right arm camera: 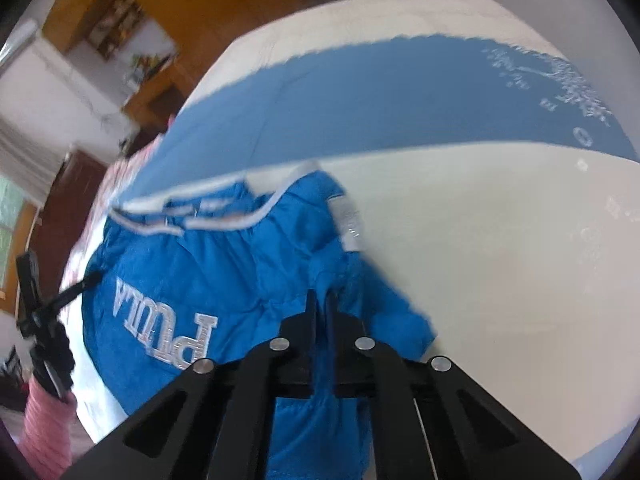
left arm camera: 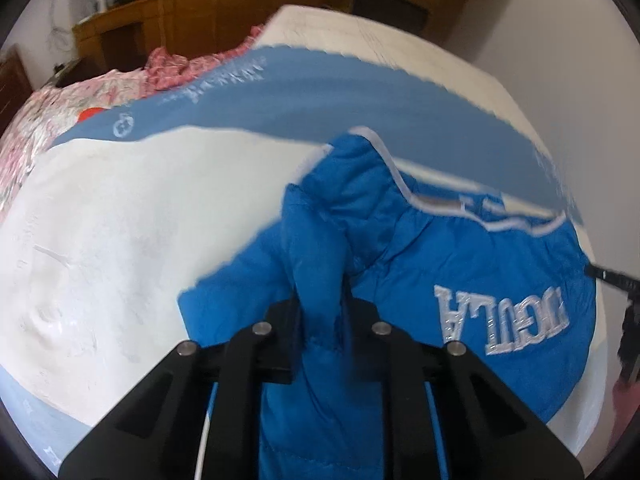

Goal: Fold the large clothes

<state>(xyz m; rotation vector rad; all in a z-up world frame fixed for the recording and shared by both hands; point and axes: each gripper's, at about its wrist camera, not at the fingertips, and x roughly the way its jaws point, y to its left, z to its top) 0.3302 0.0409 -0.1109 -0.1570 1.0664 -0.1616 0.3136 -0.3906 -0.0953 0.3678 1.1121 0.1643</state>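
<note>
Closest in, the left black two-finger gripper (left arm camera: 320,312) is clamped on a bunched fold of the bright blue puffy quilted jacket (left arm camera: 420,280), the fabric squeezed up between its fingers and spilling back over the tool. The right black two-finger gripper (right arm camera: 322,312) pinches another fold of the same jacket (right arm camera: 240,272), its jaws nearly together with a thin layer of blue cloth caught between them.

The jacket lies crumpled on the white-and-blue bedsheet (left arm camera: 140,220), partly lifted at both held points. Its shell is shiny and padded, edged with white piping (left arm camera: 396,172) along the collar or hem, and it carries large silver-white embroidered letters (right arm camera: 168,328), seen upside down from both wrists. A small grey-white label (right arm camera: 348,224) shows on the fabric beyond the right gripper.

Beyond the jacket, a broad blue band (right arm camera: 380,104) with pale printed marks crosses the sheet. Past that band, a pink floral quilt (left arm camera: 80,96) is heaped, with wooden furniture (left arm camera: 132,28) behind it.
</note>
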